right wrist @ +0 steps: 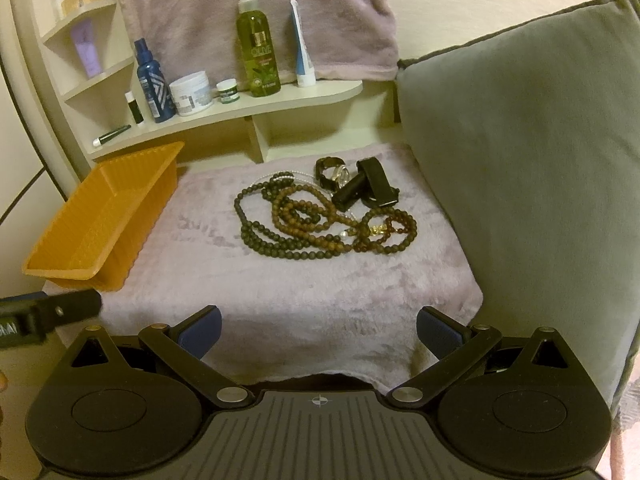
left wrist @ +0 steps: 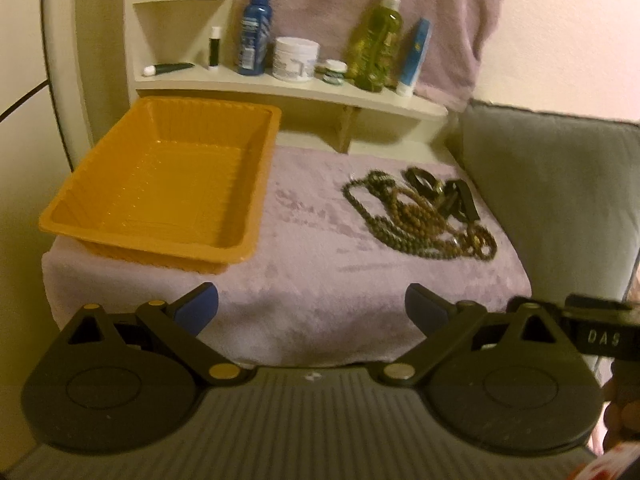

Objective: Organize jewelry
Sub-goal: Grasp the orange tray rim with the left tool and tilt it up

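Note:
A pile of jewelry (right wrist: 320, 216) lies on a mauve plush cloth (right wrist: 280, 280): dark and brown bead necklaces, a thin pearl strand, black watches or bands. It also shows in the left wrist view (left wrist: 420, 216) at right. An empty orange tray (left wrist: 160, 184) stands on the cloth's left side; in the right wrist view the tray (right wrist: 100, 220) is at far left. My left gripper (left wrist: 312, 308) is open and empty, held back at the cloth's near edge. My right gripper (right wrist: 319, 330) is open and empty, at the near edge, short of the pile.
A grey cushion (right wrist: 520, 160) rises along the right of the cloth. Behind it a cream shelf (right wrist: 240, 112) holds bottles, jars and tubes, with a mauve towel (right wrist: 256, 12) hanging above. The other gripper's body shows at each view's side edge.

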A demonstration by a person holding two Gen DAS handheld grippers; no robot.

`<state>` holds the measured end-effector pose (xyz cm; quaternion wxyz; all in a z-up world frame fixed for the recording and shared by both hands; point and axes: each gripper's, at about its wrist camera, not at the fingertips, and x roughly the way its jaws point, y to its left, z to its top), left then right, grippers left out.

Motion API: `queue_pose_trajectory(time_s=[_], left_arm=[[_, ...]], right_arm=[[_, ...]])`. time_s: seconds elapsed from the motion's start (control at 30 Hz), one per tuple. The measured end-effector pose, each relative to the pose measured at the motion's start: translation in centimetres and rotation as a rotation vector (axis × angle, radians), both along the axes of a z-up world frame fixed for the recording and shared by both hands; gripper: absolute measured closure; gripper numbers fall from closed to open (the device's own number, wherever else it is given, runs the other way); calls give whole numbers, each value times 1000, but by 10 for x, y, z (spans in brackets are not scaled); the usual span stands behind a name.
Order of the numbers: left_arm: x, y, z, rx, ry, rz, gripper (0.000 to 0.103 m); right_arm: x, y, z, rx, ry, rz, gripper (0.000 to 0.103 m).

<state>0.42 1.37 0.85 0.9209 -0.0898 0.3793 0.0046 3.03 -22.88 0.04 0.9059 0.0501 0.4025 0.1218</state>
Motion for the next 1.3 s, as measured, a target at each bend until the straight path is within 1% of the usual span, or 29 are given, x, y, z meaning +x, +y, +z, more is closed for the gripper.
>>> queue_pose_trajectory(time_s=[0.17, 0.23, 0.33, 0.43, 0.53, 0.6, 0.67, 0.73, 0.8, 0.87, 1.0, 1.07, 1.1, 1.13, 1.27, 1.3], left_arm=[[2, 27, 8, -37, -43, 51, 4], [2, 43, 10, -53, -66, 75, 4], [1, 71, 10, -55, -99, 121, 4], [-1, 100, 8, -14, -142, 178, 4], [1, 130, 4, 51, -174, 235, 6], [6, 150, -2, 72, -176, 272, 9], [13, 170, -11, 67, -170, 302, 9], [19, 187, -21, 51, -157, 312, 14], [23, 199, -30, 34, -146, 300, 16], [29, 209, -40, -15, -143, 280, 20], [35, 219, -54, -70, -136, 253, 36], [38, 222, -59, -92, -132, 246, 38], [39, 224, -62, -101, -130, 242, 41], [41, 225, -64, -109, -128, 237, 47], [46, 229, -72, -148, -109, 218, 59], [47, 230, -74, -151, -102, 217, 63]], right_arm=[[5, 4, -5, 28, -25, 10, 0], [7, 8, -4, 37, -48, 18, 0], [10, 11, -2, 57, -95, 30, 1], [15, 17, -3, 39, -139, 36, 1], [21, 27, -5, 14, -167, 51, 1], [26, 32, -7, 14, -161, 58, 1], [31, 38, -8, 19, -147, 62, 1], [36, 43, -10, 8, -133, 72, 1], [40, 50, -13, -6, -118, 84, 1], [44, 55, -15, -16, -99, 87, 1], [50, 63, -19, -32, -75, 88, 1], [51, 66, -19, -36, -73, 91, 1], [52, 68, -19, -37, -73, 93, 1], [52, 69, -19, -39, -73, 93, 1], [54, 73, -19, -49, -71, 93, 1], [55, 74, -19, -50, -69, 94, 1]])
